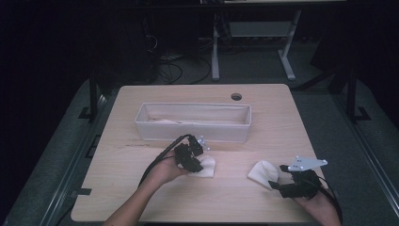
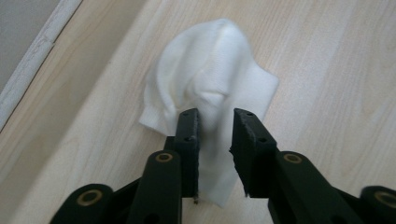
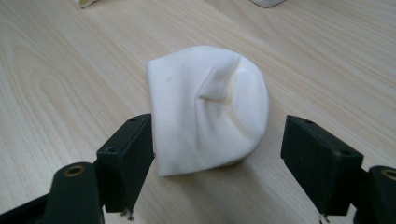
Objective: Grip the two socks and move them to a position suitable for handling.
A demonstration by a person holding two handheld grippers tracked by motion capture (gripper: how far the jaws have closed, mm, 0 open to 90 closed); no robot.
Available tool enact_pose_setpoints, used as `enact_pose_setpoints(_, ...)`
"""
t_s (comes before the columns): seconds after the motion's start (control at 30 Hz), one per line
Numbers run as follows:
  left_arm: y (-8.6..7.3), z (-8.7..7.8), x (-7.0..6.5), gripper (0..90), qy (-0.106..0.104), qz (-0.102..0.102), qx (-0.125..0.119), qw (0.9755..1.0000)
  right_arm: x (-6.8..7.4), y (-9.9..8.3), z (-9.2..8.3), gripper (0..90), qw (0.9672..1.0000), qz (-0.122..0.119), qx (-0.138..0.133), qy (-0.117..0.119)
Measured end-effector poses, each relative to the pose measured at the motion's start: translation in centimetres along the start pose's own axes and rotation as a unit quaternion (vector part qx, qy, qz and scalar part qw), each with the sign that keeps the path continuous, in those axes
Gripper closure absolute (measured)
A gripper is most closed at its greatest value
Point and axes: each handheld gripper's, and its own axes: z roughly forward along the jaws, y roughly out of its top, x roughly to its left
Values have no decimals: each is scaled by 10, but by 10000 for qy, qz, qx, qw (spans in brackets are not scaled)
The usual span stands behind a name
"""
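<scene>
- Left gripper (image 2: 215, 126), jaws slightly apart, stands over the left white sock (image 2: 210, 88), not pinching it.
- Right gripper (image 3: 217, 154), jaws wide, straddles the right white sock (image 3: 210, 109) at the table's near right.
- Risk: closing could bunch fabric or miss it, well short of the fabric bin (image 1: 193, 134).

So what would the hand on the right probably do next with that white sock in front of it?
Probably close the right gripper on the white sock. Its jaws stand wide apart on either side of the sock's near edge, not pressing it, and the sock lies flat on the table. Nothing blocks the way, so a squeeze looks like the natural step.
</scene>
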Motion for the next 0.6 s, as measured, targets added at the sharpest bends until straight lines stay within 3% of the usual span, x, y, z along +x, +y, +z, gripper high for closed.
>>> enact_pose_setpoints(0.33, 7, -14, 10, 693, 43, -16, -100, 9999, 0, 0, 1, 248, 10000, -19, 24, 14)
enact_pose_setpoints(0.6, 16, -6, 18, 720, 106, -51, 0, 9999, -1, -1, 1, 248, 10000, -23, 27, 33)
